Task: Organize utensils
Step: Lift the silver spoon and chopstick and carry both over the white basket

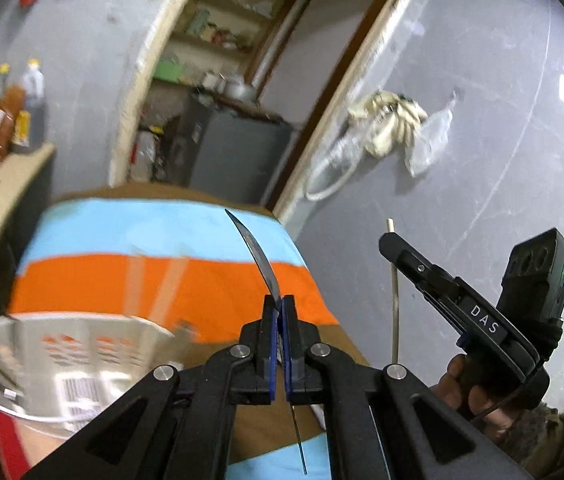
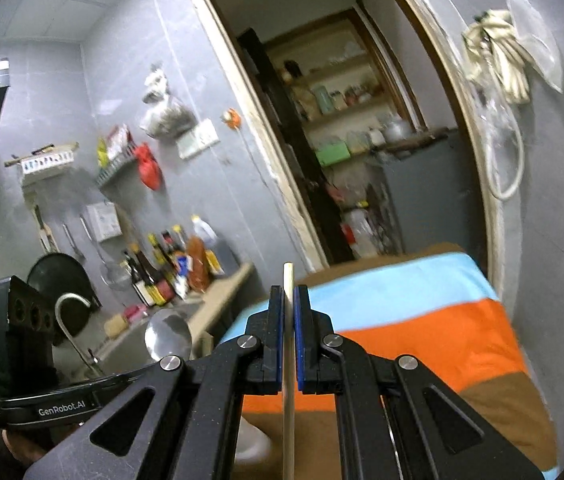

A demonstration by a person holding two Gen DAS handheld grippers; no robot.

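Left gripper clamped mid-handle on the metal spoon, stiff, slick, bowl at 12 o'clock; right gripper clamped on the light, rigid wooden chopstick.

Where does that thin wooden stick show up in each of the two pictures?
Left wrist view: the wooden stick stands right of centre, pinched by the right hand-held gripper.
Right wrist view: stick at bottom centre, upright between the blue pads.
Shared landmark: the striped cloth.

Blurred white basket; chopstick end cut off.
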